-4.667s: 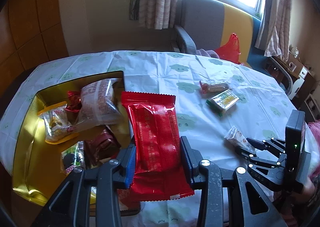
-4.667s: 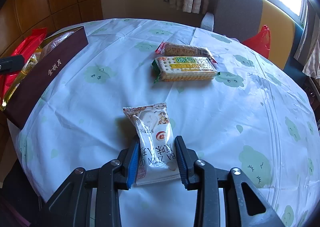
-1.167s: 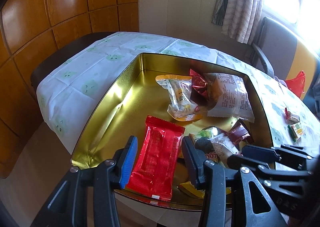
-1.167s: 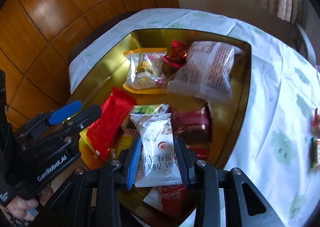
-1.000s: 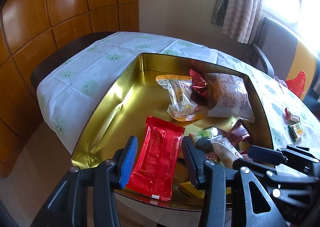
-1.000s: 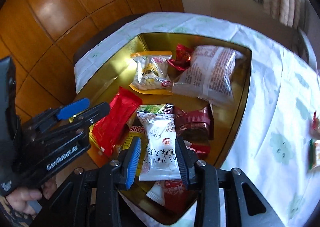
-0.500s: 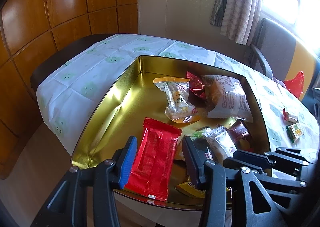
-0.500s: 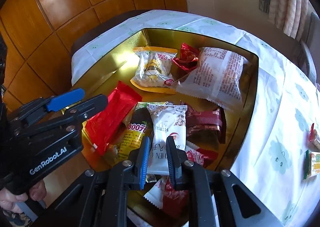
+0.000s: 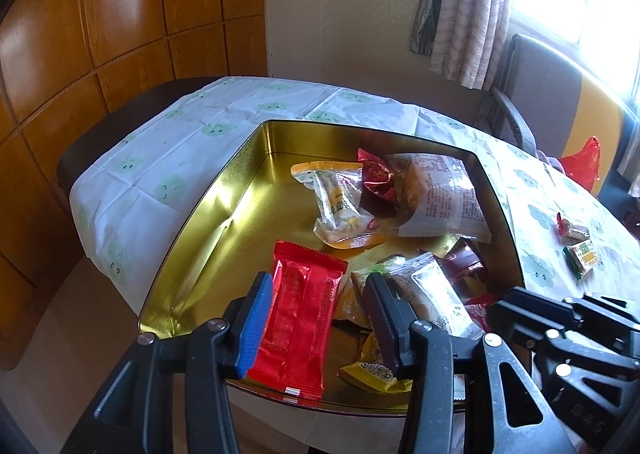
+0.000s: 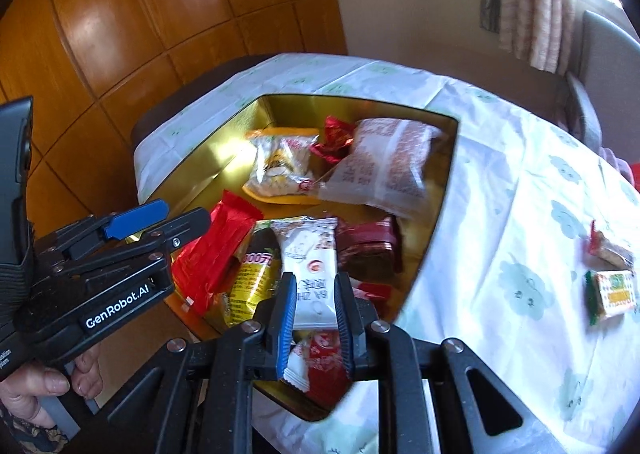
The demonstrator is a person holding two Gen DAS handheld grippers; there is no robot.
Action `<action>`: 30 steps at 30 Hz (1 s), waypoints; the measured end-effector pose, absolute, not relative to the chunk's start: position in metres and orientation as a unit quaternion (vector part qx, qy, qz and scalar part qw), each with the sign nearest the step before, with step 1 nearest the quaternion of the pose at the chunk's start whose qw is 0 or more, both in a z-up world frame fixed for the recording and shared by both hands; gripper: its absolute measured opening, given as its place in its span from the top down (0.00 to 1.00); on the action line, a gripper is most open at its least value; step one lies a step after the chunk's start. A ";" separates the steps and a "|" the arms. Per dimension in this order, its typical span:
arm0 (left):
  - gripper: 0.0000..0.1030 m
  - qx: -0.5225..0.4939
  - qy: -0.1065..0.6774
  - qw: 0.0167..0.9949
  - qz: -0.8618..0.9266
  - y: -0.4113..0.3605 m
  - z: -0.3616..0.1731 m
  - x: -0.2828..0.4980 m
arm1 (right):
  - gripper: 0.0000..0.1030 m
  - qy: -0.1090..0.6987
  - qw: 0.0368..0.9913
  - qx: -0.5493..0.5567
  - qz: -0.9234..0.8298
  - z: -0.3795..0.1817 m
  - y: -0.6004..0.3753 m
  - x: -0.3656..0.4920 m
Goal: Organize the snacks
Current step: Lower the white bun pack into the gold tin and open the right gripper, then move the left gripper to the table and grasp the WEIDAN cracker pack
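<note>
left gripper (image 9: pixel 316 318) astride red packet (image 9: pixel 299 324) in gold tin (image 9: pixel 208 222), pads clear, released. right gripper (image 10: pixel 316 318) clenched, white packet (image 10: pixel 311 274) behind jaws.

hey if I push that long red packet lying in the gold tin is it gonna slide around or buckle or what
The long red packet looks like glossy foil lying flat on the polished floor of the gold tin, so it would probably slide easily. It seems thin and flat, so likely light. Its crimped ends and soft creases suggest it may flex or buckle if pushed from one end rather than move stiffly.
</note>
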State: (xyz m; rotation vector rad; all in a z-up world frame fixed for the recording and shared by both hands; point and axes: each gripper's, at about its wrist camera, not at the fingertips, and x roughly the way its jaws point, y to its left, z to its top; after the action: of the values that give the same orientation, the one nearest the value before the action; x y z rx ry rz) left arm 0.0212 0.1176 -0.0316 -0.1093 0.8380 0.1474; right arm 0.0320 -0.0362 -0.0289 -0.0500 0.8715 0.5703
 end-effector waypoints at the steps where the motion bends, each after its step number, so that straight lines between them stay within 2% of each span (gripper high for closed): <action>1: 0.52 -0.051 0.406 0.910 0.070 0.116 -0.031 0.021 | 0.81 0.411 0.871 -0.022 0.268 -0.026 -0.039 0.030; 13: 0.52 -0.019 0.393 0.918 0.050 0.094 -0.024 0.017 | 0.79 0.378 0.903 -0.009 0.204 -0.017 -0.093 0.009; 30: 0.52 0.057 0.375 0.925 -0.016 0.027 -0.007 0.022 | 0.79 0.416 0.904 0.091 0.016 -0.067 -0.256 -0.006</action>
State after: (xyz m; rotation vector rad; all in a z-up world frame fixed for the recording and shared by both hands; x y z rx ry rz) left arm 0.0221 0.0270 -0.0072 0.1166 0.7698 -0.0319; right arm -0.0064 -0.2559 -0.0667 0.1881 0.8603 0.0325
